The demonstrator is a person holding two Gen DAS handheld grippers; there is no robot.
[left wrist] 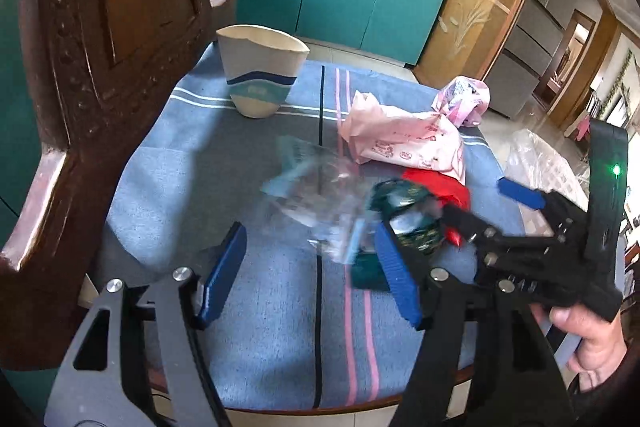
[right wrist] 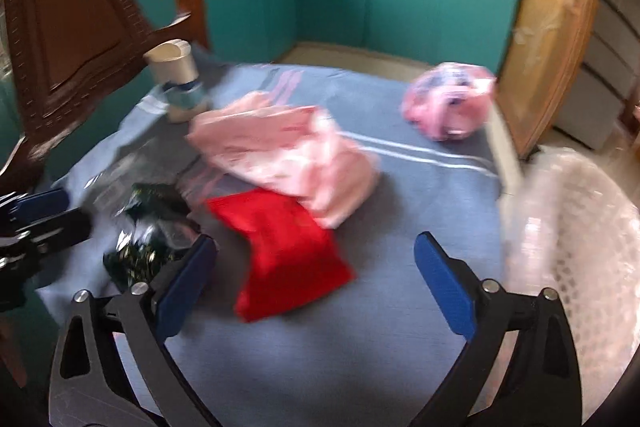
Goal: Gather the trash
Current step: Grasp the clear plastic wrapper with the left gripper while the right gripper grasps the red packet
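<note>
**Observer:** Where are you in the collecting?

**Operator:** I'd judge I'm between picks. My left gripper [left wrist: 312, 271] stands spread, nothing between its pads, hanging over the striped blue cloth [left wrist: 280, 339] that covers the table. Taking the red wrapper [right wrist: 280, 251] as my landmark: the dark green foil packet [right wrist: 148, 239] lies just beside it on the side toward the carved chair [left wrist: 108, 67], and a clear plastic wrapper [left wrist: 316, 187] lies touching that packet, farther the same way.

**Observer:** And the right?

**Operator:** My right gripper [right wrist: 316, 279] is spread too, empty, poised just over the red wrapper's near end. The pink printed bag [right wrist: 288, 155] overlaps the wrapper's far edge; the crumpled pink bag [right wrist: 448, 103] sits well beyond it, near the cloth's far corner. The paper cup [right wrist: 180, 83] stands upright beyond the pink printed bag, by the chair.

**Observer:** Next move?

**Operator:** Probably lowering the right pads astride the red wrapper, closing on it alone, then carrying it to the white mesh basket [right wrist: 580, 227] on the wrapper's other side. The risk, I think, is dragging the pink bag along.
</note>
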